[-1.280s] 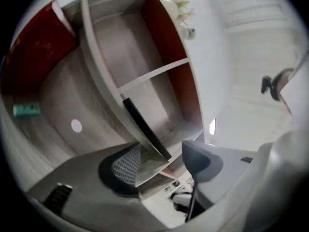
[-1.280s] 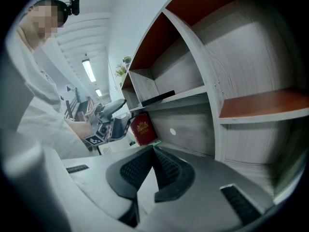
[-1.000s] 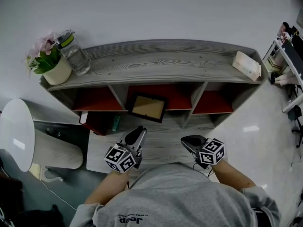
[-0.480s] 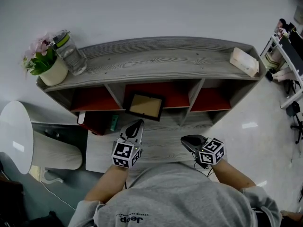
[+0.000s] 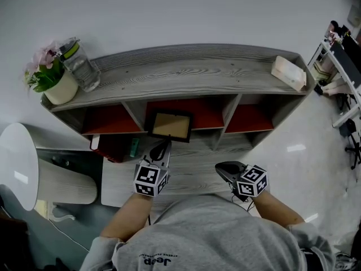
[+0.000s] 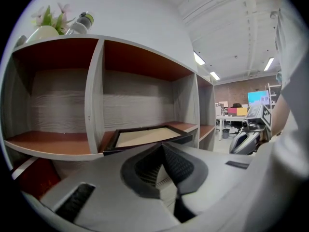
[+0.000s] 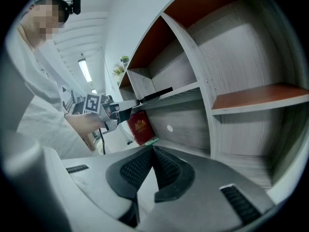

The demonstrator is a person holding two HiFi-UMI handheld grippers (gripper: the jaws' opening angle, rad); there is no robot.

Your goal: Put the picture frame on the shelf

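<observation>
The dark picture frame (image 5: 170,125) with a tan panel lies flat in the middle red-lined compartment of the grey wooden shelf (image 5: 186,72), its front edge jutting out a little. In the left gripper view the frame (image 6: 145,138) rests just beyond my jaws. My left gripper (image 5: 162,149) points at the frame from just below, shut and empty, apart from it. My right gripper (image 5: 223,170) hangs lower right, shut with nothing in it. In the right gripper view the frame's edge (image 7: 157,94) shows above the left gripper (image 7: 113,111).
On the shelf top stand a flower pot (image 5: 53,78) and a glass jar (image 5: 82,66) at the left, and a pale box (image 5: 287,72) at the right. A red book (image 5: 115,147) leans in the lower left bay. A white round object (image 5: 20,162) stands left of the shelf.
My left gripper's jaws have closed with nothing in them, and it has turned more upright below the frame. The frame stays in the middle compartment. The right gripper has not moved.
</observation>
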